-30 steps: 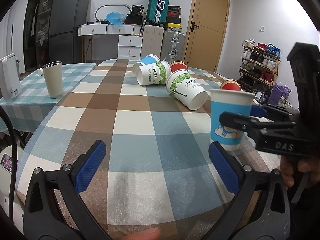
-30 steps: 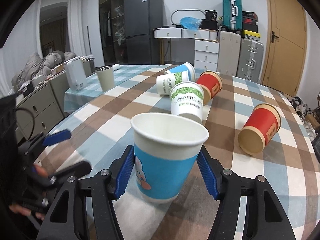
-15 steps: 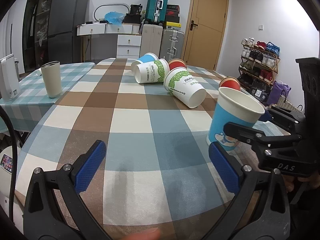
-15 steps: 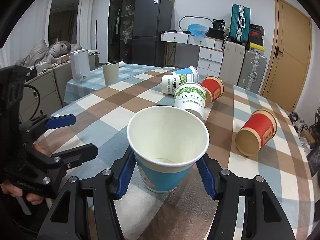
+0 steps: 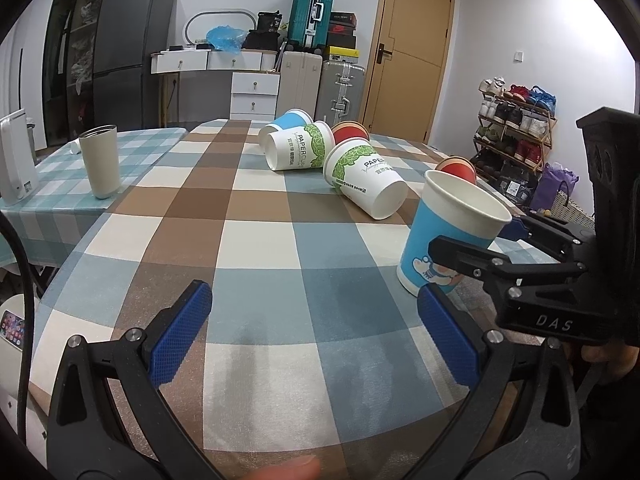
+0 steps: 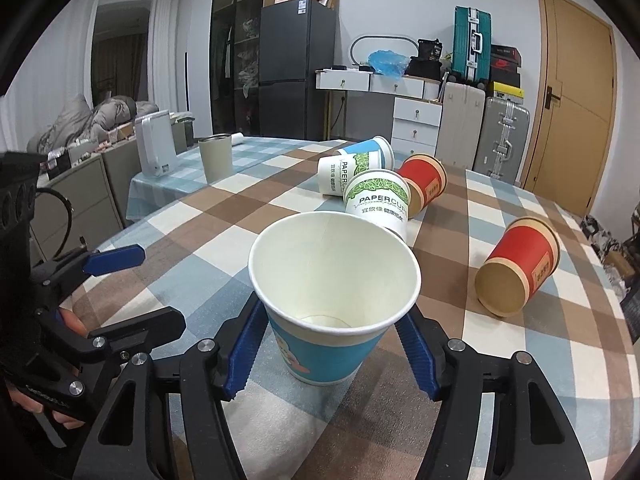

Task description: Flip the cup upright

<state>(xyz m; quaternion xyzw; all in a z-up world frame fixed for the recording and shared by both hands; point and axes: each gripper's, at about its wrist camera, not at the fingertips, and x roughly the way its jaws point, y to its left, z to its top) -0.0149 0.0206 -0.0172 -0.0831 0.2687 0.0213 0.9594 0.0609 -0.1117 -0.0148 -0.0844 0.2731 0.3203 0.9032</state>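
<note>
My right claw (image 6: 334,354) pinches the blue paper cup (image 6: 328,304) mouth-up, tilted, to seat its base on the tabletop (image 6: 520,360), while my left claw (image 5: 314,336) waits spread.

Place: a lived-in home, dining and storage room
Furniture: checked-cloth desk (image 5: 260,240), dark fridge (image 6: 296,72), white drawer unit (image 5: 254,94)
Clutter: stacked suitcases (image 5: 310,12), shoe rack (image 5: 516,120), bedding-heaped sofa (image 6: 100,116)
Exit: wooden door (image 5: 404,60)
</note>
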